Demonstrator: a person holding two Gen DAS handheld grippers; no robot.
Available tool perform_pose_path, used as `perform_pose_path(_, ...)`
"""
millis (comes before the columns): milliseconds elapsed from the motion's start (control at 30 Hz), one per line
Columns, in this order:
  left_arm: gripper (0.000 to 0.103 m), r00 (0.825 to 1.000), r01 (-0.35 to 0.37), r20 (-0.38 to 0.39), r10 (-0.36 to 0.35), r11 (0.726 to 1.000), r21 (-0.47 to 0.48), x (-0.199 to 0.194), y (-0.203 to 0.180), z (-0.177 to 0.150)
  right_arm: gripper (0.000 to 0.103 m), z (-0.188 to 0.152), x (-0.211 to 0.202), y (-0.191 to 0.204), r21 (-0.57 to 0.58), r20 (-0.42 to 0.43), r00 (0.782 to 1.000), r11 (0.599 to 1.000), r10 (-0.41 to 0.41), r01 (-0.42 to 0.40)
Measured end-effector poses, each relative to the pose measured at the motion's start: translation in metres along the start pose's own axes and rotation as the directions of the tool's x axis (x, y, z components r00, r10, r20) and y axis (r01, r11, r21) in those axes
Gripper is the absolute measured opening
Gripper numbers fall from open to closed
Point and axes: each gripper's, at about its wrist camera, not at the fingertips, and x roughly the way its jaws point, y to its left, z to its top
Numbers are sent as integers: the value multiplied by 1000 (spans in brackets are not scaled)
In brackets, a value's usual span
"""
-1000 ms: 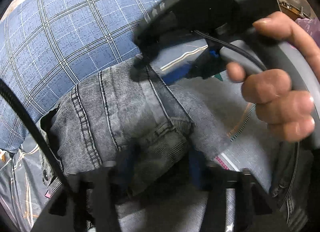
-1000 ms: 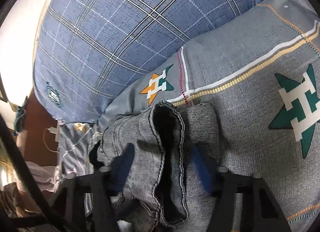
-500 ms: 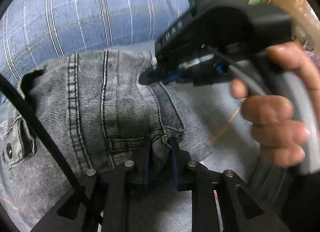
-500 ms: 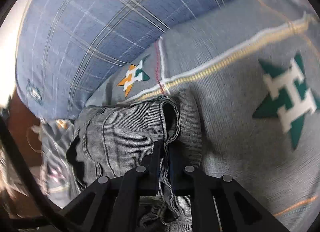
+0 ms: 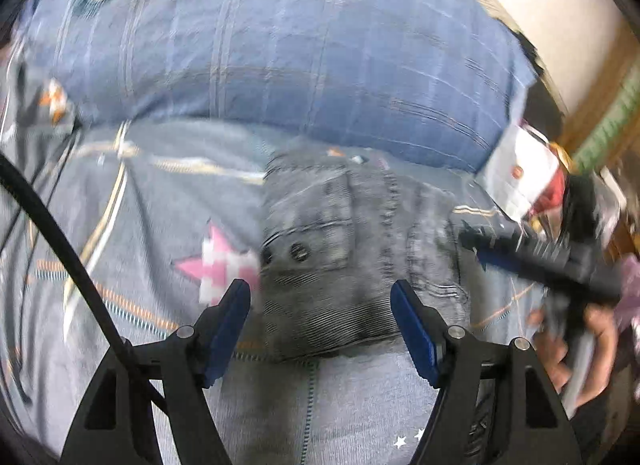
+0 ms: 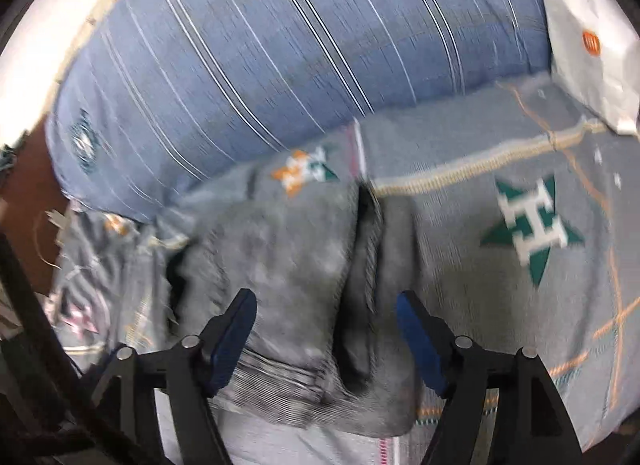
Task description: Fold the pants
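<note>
both tools let go of the pants

left tool [image 5: 320, 305] and right tool [image 6: 326, 315] have just sprung wide, nothing pinched; the grey pants [image 5: 360, 249] lie folded small on the bed [image 6: 500, 305] by the blue pillow [image 5: 280, 45], so the fold looks done.

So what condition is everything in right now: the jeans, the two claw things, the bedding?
Grey jeans: folded into a compact bundle, lying on the bedsheet, held by nothing.
Left gripper: jaws just opened, wide apart above the jeans, pads not touching them.
Right gripper: jaws just opened, hovering over the jeans, empty.
Blue plaid pillow: lying behind the jeans.
Bedsheet: spread out.
</note>
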Motion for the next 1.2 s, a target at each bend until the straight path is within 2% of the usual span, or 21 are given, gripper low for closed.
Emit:
perform_pose_path(67,73,999,-30,-17,30,999,-35,2,8,-2,76,-7,25,-14,17,-76,994,997,-75,76)
perform_pose_path(133,73,999,-33,-17,32,996,-77,-3,17,-4,76,-8,35,-29,72,-117,990,994,-73,82)
perform_pose_path(200,73,1000,-21,-14,20,995,-93,-13,19,-1,76,-6,25,-41,153,-75,996,987,49,-37)
perform_pose_path(267,73,1000,-14,-18,12,995,-100,-12,21,2,76,-3,13,-49,202,-16,988,968,156,-150)
perform_pose_path(333,73,1000,-8,-31,4,991,-131,-7,29,9,76,-4,9,-54,227,5,977,951,212,-208)
perform_pose_path(433,73,998,9,-57,-20,982,-189,3,38,19,76,-3,14,-60,255,-8,959,927,285,-273)
perform_pose_path(567,73,996,18,-78,-37,972,-234,14,43,24,76,-2,16,-56,232,-17,960,935,278,-267)
perform_pose_path(800,73,994,-4,-107,-22,973,-231,27,42,23,77,-2,18,-51,222,-13,959,936,282,-272)
perform_pose_path(900,73,992,12,-116,-41,970,-245,30,45,24,77,-1,18,-53,225,-5,959,934,284,-276)
perform_pose_path(1200,73,993,17,-106,-50,957,-288,25,66,28,77,3,3,-56,238,68,947,917,314,-321)
